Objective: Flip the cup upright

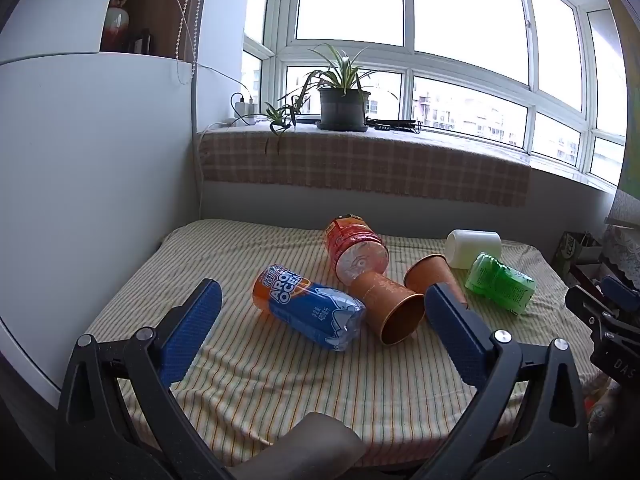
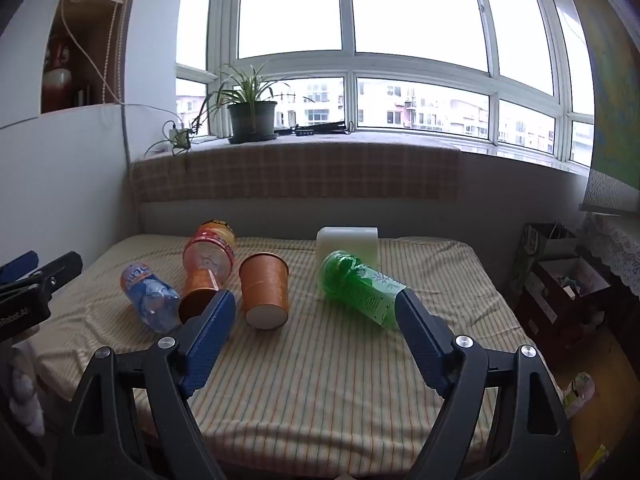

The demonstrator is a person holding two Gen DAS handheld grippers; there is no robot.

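Two orange paper cups lie on their sides on the striped table. One [image 1: 390, 306] [image 2: 199, 290] has its open mouth toward me. The other [image 1: 430, 276] [image 2: 265, 290] shows its white base in the right wrist view. A white cup [image 1: 473, 249] [image 2: 347, 242] lies on its side at the back. My left gripper [image 1: 322, 328] is open and empty, above the table in front of the cups. My right gripper [image 2: 316, 326] is open and empty, short of the second orange cup.
A blue-labelled bottle [image 1: 310, 310] [image 2: 150, 296], a red bottle [image 1: 356, 248] [image 2: 210, 250] and a green bottle [image 1: 500, 282] [image 2: 360, 286] lie among the cups. The striped cloth [image 1: 280, 380] covers the table. A windowsill with a potted plant [image 1: 344, 96] is behind. Boxes [image 2: 560, 280] stand on the right.
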